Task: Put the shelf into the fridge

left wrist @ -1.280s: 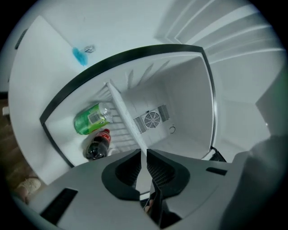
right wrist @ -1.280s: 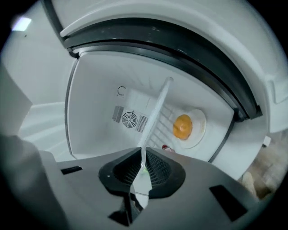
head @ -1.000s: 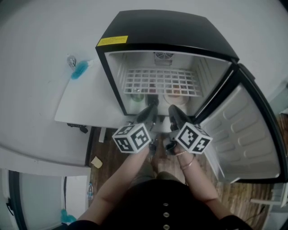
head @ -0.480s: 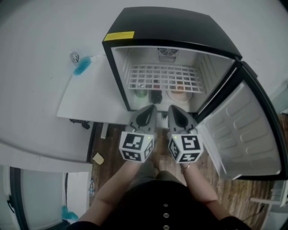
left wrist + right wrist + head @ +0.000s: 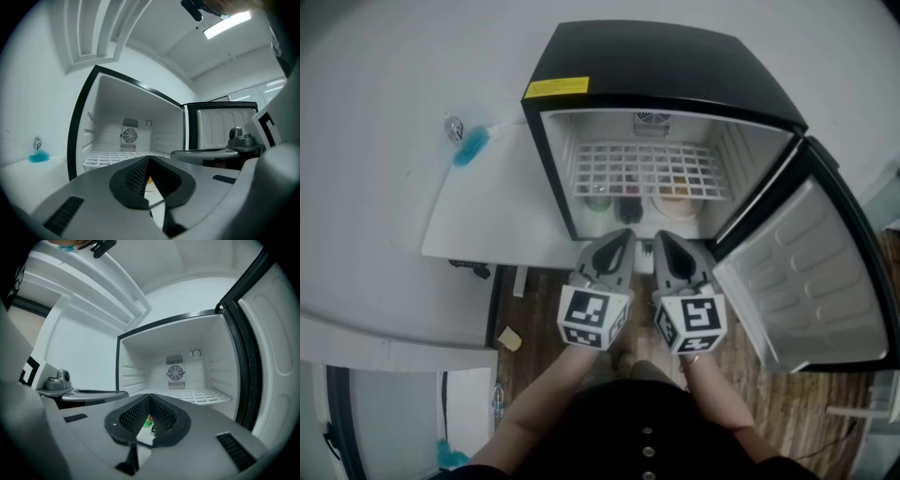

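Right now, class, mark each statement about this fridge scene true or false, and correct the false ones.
1. The door of the fridge stands open. True.
2. The wire shelf lies on the floor. False: it sits inside the fridge, with containers below it.
3. The right gripper grips the shelf. False: it is shut on nothing, in front of the fridge.
4. The left gripper is shut and empty. True.
5. The blue object lies inside the fridge. False: it lies on the white surface to the left of the fridge in the head view.
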{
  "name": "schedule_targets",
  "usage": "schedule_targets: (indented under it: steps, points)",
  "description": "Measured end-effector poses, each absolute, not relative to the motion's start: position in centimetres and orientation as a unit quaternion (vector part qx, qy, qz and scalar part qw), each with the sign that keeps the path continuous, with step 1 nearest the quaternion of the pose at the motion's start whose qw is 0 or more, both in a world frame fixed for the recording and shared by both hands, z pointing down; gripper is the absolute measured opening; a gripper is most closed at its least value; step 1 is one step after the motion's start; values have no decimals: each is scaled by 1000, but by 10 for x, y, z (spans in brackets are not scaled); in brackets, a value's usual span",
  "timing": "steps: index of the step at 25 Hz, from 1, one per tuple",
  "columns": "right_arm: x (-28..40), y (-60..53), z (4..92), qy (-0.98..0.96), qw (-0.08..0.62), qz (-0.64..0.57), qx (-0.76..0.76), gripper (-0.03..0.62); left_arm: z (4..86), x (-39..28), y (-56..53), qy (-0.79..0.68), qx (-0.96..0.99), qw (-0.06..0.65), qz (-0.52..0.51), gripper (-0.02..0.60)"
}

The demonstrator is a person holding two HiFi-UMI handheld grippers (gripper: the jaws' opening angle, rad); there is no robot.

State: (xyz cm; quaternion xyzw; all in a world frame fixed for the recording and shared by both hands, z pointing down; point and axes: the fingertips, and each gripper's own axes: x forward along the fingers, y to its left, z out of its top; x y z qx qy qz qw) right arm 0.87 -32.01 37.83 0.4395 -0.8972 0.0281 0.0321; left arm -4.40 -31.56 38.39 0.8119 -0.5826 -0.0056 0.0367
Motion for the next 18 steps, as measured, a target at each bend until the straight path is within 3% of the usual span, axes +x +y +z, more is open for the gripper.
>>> schedule_targets:
  steps: [18]
  points:
    - [-2,-320,389,-899,52,23,434,9,394,-48,-322,-560,825,73,-23,6]
